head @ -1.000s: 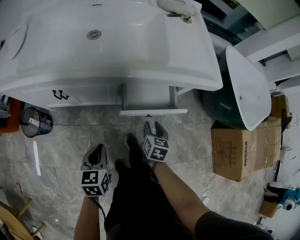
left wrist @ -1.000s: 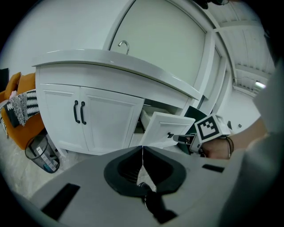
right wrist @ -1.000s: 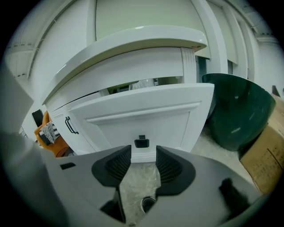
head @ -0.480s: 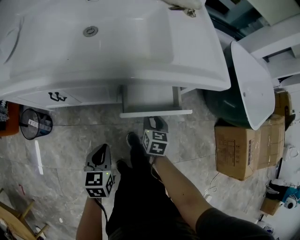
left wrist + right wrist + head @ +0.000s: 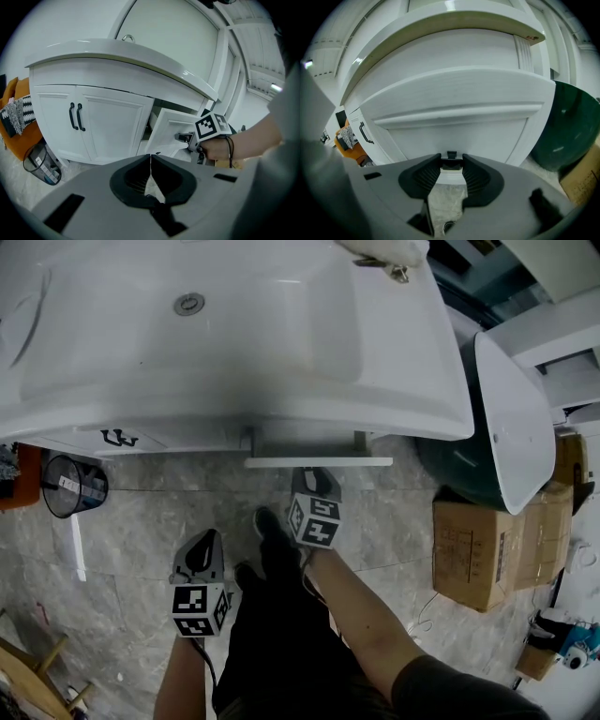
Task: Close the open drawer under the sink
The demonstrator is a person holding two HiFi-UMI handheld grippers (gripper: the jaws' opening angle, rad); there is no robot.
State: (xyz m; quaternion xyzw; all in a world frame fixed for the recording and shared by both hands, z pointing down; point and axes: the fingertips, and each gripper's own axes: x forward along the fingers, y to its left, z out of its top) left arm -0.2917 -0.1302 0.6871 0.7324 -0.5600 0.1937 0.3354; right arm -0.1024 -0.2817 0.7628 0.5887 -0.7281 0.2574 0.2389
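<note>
Drawer: white panel-fronted drawer (image 5: 319, 462) — partly out.
Right gripper (image 5: 451, 162): jaws closing, small black knob (image 5: 451, 155) between them.
Left gripper (image 5: 150, 158): clenched — empty.

Bare floor (image 5: 141, 512) fronts the drawer (image 5: 319, 462); a cardboard box (image 5: 487, 540) crowds its right.

The drawer (image 5: 319, 462) juts out beneath the front edge of the sink (image 5: 234, 334), right of the cabinet doors (image 5: 141, 439). On the floor (image 5: 169, 512) a bin (image 5: 73, 491) stands left, below the doors. Right of the sink, a tub (image 5: 448, 465) and a basin (image 5: 514, 418) sit together, with a cardboard box (image 5: 486, 542) just before them.
</note>
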